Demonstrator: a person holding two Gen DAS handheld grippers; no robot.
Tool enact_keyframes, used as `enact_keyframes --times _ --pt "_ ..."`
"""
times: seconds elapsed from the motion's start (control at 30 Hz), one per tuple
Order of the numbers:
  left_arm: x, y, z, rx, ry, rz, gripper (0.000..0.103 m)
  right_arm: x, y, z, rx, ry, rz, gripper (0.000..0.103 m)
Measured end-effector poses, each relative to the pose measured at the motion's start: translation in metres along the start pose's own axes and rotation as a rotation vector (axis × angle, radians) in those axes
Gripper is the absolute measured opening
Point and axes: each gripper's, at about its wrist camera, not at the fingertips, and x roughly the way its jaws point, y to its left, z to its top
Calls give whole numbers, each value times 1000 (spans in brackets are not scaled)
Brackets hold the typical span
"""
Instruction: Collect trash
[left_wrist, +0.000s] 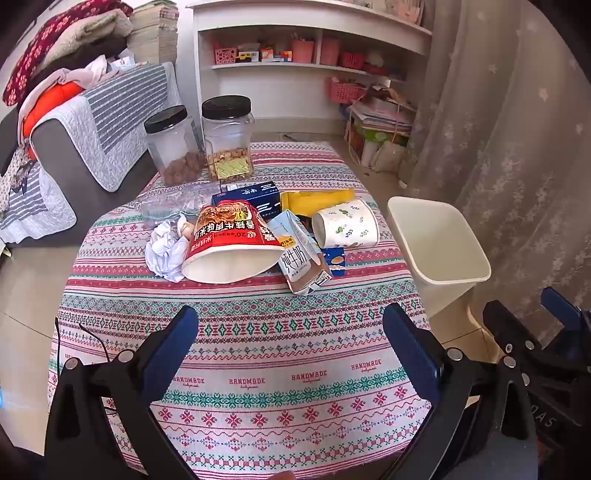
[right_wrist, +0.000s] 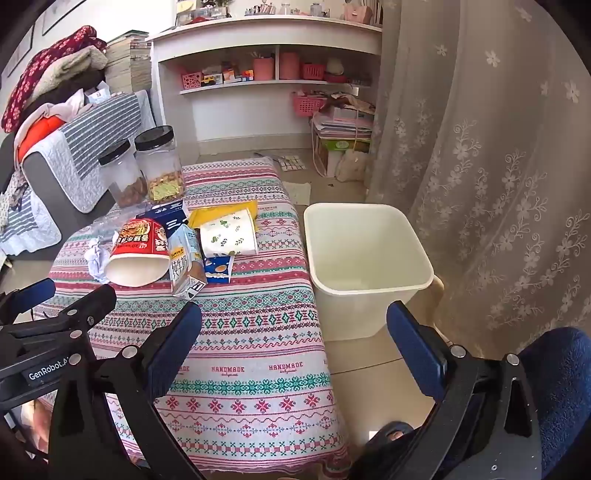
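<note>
Trash on the cloth-covered surface (left_wrist: 258, 369): red noodle cup (left_wrist: 229, 240) on its side, milk carton (left_wrist: 301, 258), leaf-print paper cup (left_wrist: 347, 225), crumpled tissue (left_wrist: 166, 251), blue box (left_wrist: 255, 197). White bin (right_wrist: 365, 254) stands on the floor beside it. Left gripper (left_wrist: 290, 343) and right gripper (right_wrist: 293, 339): jaws wide apart, holding nothing.

Ahead of the left gripper (left_wrist: 291, 332), the tabletop (left_wrist: 258, 369) wears pink, teal and white patterned bands; a red noodle cup (left_wrist: 229, 240), a leaf-printed white cup (left_wrist: 347, 225) (green sprigs), a cream bin (right_wrist: 365, 258).
</note>
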Motion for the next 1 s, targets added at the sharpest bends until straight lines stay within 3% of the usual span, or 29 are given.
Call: enact_keyframes --times 1.0 --pt "1 14 2 -13 2 -10 97 -2 5 7 -9 -3 102 96"
